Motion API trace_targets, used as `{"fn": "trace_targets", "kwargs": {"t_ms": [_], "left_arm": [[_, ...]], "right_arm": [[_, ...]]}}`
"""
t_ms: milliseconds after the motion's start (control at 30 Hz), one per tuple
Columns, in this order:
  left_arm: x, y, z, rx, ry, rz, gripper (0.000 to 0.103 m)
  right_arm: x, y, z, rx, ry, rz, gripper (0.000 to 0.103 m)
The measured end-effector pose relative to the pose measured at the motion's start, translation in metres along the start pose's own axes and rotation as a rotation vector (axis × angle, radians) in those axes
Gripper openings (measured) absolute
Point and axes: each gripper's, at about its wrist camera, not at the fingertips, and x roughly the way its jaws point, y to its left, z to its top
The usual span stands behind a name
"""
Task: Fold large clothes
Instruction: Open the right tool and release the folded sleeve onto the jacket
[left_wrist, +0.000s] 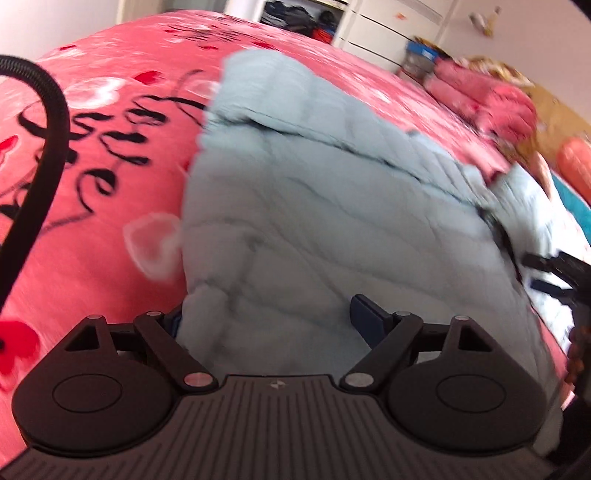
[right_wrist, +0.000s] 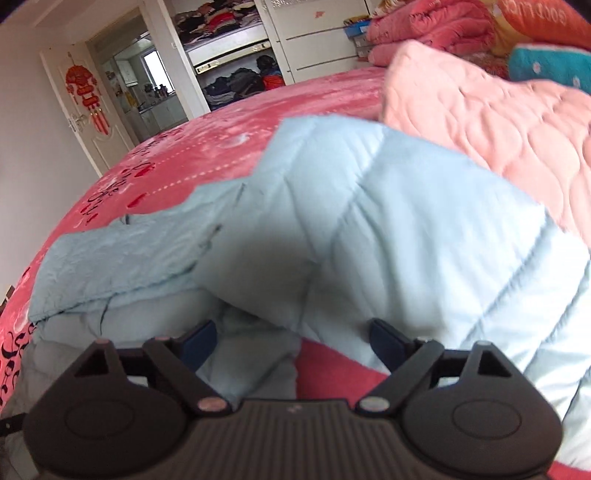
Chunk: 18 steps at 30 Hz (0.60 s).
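Two hand-held grippers we list, both over the pale blue quilted garment (right_wrist: 369, 221), our landmark, which lies spread on the pink bedspread (left_wrist: 110, 184). Left hand-held gripper (left_wrist: 269, 317): jaws wide apart, blue cloth bulging up between them; whether the pads press it we cannot tell. Right hand-held gripper (right_wrist: 293, 338): jaws spread wide, gripping nothing, above a raised fold at the garment's near edge. Behind the garment, a pink quilt (right_wrist: 498, 122). Beyond that, folded red bedding (right_wrist: 436, 33). Left of the garment, a black cable (left_wrist: 44, 147) crosses the bedspread.
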Motion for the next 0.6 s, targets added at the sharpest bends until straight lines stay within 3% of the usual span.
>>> {"fn": "trace_targets", "kwargs": {"t_ms": [233,500,600], "left_arm": [[-0.017,-0.046,-0.033,0.129,0.048,0.046,0.103],[-0.037,-0.074,-0.055,0.161,0.091,0.062,0.103],[-0.044,-0.086,-0.055,0.194,0.073,0.108,0.103]], "right_arm": [[0.002,0.0,-0.001,-0.042,-0.002,0.013,0.092],[-0.015,0.0,-0.002,-0.021,-0.029,0.048,0.093],[-0.023,-0.002,0.001,-0.012,-0.048,0.054,0.093]]}}
